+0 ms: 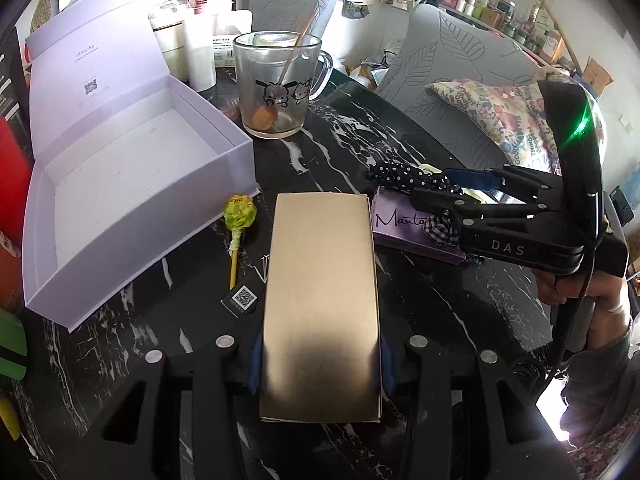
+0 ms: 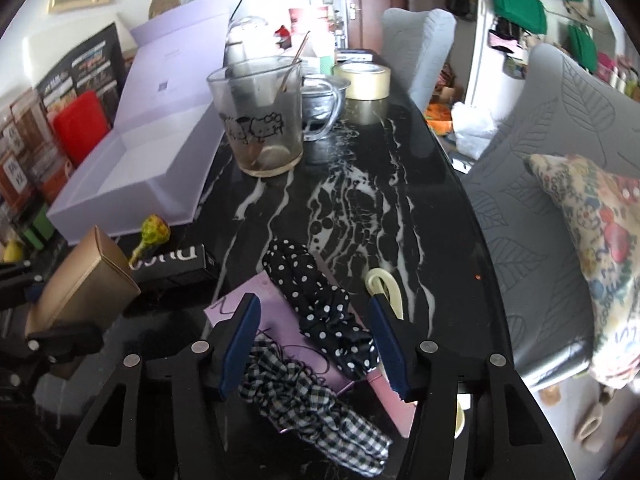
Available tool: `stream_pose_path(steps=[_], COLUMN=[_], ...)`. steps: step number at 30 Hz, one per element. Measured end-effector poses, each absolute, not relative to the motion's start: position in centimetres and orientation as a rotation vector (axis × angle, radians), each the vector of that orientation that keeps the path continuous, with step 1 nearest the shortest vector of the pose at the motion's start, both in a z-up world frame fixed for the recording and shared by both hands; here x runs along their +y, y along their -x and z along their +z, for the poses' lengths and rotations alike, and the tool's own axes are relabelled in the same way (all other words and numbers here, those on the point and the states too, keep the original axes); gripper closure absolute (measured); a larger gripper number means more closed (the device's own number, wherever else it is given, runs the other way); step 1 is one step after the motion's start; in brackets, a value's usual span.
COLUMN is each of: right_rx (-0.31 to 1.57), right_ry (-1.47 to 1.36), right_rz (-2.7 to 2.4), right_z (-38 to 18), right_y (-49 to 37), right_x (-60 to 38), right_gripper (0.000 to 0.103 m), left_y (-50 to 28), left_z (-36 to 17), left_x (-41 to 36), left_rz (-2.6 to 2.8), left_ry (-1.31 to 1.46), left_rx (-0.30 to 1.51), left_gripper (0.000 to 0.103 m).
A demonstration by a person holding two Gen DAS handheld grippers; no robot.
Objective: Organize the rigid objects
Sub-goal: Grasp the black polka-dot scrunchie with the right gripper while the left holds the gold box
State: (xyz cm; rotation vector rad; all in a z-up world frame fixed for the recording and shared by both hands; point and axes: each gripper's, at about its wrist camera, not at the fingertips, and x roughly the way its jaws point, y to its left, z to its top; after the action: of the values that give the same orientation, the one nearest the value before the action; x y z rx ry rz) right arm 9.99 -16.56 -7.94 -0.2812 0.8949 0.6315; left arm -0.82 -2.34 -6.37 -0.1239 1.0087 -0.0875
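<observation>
The left gripper (image 1: 320,364) is clamped on the near end of the long gold cardboard box (image 1: 322,304), its blue pads pressing the two long sides, and the box sticks forward, apparently clear of the black marble-patterned table (image 1: 400,148); the right-wrist view suggests it is tilted up. The open lilac gift box with its hinged lid raised (image 1: 132,184) lies just to the left, and it looks like the place for the gold box. To do this well, the box should probably be lifted enough to clear the lilac wall, swung left, levelled and lowered flat onto the white floor before the pads let go; held only by one end, it may droop or twist. The green-wrapped lollipop on a stick (image 1: 239,220) and the cartoon-printed glass mug with a wooden spoon (image 1: 276,84) lie near the path and are best avoided. The right gripper (image 2: 316,344) hovers with its fingers spread wide, holding nothing, over the polka-dot black scrunchie (image 2: 316,300), the gingham scrunchie (image 2: 316,408) and the purple flat box (image 2: 276,320) beneath them.
</observation>
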Motion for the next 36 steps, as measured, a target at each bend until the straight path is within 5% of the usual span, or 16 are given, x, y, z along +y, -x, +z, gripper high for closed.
stream_pose_path(steps=[4, 8, 11, 36], right_rx=[0.929, 0.925, 0.906, 0.821], right_ry=[0.294, 0.267, 0.263, 0.201], right_rz=[0.637, 0.619, 0.614, 0.619], right_z=[-8.6, -8.7, -8.3, -4.5], right_y=[-10.6, -10.9, -10.7, -3.6], right_x=[-16.2, -16.4, -16.3, -14.2], right_gripper=[0.051, 0.079, 0.085, 0.085], left_y=[0.6, 0.6, 0.7, 6.6], left_z=[-6.7, -6.9, -6.6, -4.7], left_x=[-2.1, -1.8, -1.5, 3.2], left_rz=[-0.092, -0.097, -0.094, 0.014], left_ry=[0.136, 0.146, 0.143, 0.211], left_rx=[1.019, 1.023, 1.015, 0.93], left_gripper=[0.06, 0.06, 0.06, 0.06])
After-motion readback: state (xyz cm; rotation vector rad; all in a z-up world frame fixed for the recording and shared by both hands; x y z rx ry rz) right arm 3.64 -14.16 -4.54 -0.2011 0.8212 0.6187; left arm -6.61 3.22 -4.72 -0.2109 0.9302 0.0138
